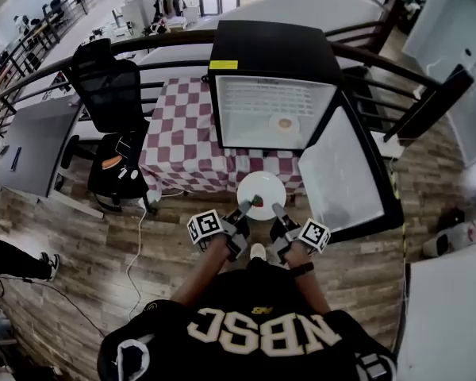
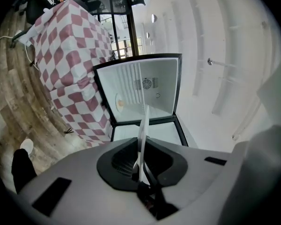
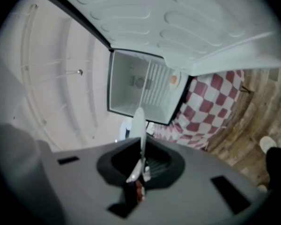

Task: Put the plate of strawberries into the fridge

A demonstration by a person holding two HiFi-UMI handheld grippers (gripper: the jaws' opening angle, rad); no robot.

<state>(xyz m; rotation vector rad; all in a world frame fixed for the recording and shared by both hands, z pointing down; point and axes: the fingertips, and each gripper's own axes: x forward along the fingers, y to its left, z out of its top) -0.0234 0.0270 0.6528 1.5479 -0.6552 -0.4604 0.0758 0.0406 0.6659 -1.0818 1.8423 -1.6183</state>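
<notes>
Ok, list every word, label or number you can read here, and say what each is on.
"NBSC": big letters across the person's dark shirt.
Yellow label on the fridge's top front edge: too small to read.
Marker cubes: square patterns only, no words.

plate (image 1: 263, 186): white, level (one strawberry (image 1: 259, 201) visible) | fridge (image 1: 271, 52): black, door open

Large pale letters across the person's black shirt (image 1: 258, 332), at 6 o'clock in the head view, read "NBSC"; a small yellow mark just above them is too small to read. A yellow label (image 1: 223, 64) at the 10 o'clock corner of the fridge (image 1: 270, 50) top is too blurred to read.
</notes>
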